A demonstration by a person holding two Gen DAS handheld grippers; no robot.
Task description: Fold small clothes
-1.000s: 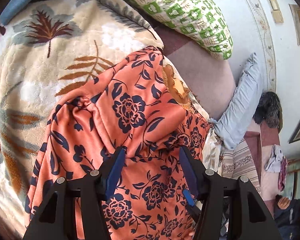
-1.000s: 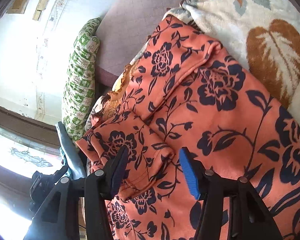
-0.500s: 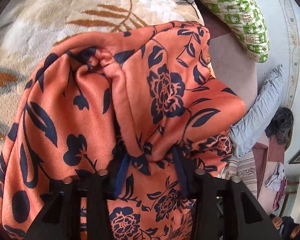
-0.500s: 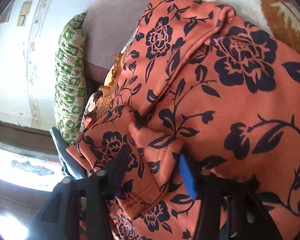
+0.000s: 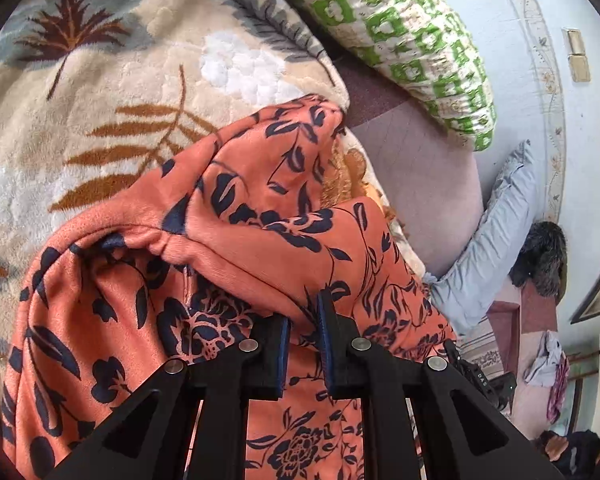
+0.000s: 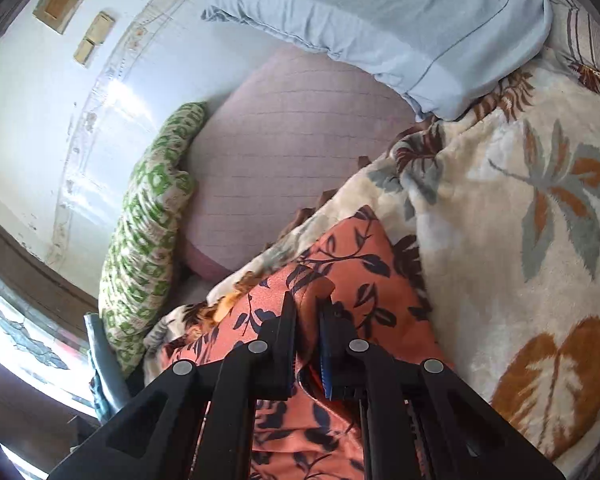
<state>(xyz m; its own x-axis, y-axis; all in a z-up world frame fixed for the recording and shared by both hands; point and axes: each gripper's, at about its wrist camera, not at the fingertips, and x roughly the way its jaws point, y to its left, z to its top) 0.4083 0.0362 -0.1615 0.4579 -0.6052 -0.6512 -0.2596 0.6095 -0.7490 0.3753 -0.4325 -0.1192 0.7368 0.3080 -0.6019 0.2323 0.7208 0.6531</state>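
On the leaf-patterned blanket [image 5: 112, 120] lay the orange floral garment [image 5: 236, 216], now pinched by both the left gripper [image 5: 302, 334] and right gripper [image 6: 305, 334], whose jaws had gaped a second earlier; the fold could likely start. Beyond sat a green pillow [image 5: 400, 28] by the pale wall [image 5: 512, 4].

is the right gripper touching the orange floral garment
Touching: the right wrist view shows the right gripper shut on a fold of the orange floral garment.
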